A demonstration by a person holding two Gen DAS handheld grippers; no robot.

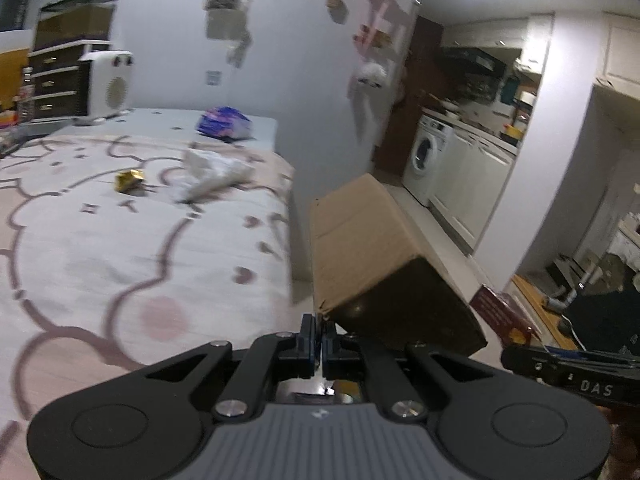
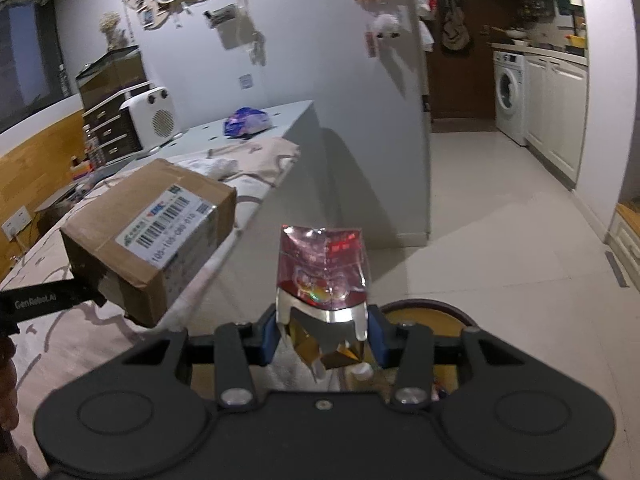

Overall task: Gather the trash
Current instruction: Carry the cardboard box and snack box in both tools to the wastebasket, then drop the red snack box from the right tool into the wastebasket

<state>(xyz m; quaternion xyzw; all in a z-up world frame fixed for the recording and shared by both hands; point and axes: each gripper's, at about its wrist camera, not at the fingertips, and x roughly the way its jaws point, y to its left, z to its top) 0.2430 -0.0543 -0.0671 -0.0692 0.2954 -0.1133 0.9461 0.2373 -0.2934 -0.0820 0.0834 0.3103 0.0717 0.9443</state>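
Observation:
My left gripper point(image 1: 319, 340) is shut on a flap corner of a brown cardboard box point(image 1: 372, 248) and holds it in the air beside the bed; the box also shows in the right wrist view point(image 2: 156, 232), with a barcode label. My right gripper point(image 2: 325, 340) is shut on a shiny red foil packet point(image 2: 322, 276), held upright over a round bin point(image 2: 424, 308). On the bed lie a gold wrapper point(image 1: 129, 180), crumpled white plastic point(image 1: 212, 172) and a purple packet point(image 1: 224, 122). The right gripper with its packet shows at the left wrist view's right edge point(image 1: 500, 312).
The bed point(image 1: 120, 260) has a pink cartoon blanket. A white heater point(image 1: 108, 84) and dark drawers point(image 1: 60, 76) stand behind it. A washing machine point(image 2: 510, 94) and white cabinets line the kitchen at right. Tiled floor point(image 2: 500, 240) lies beside the bed.

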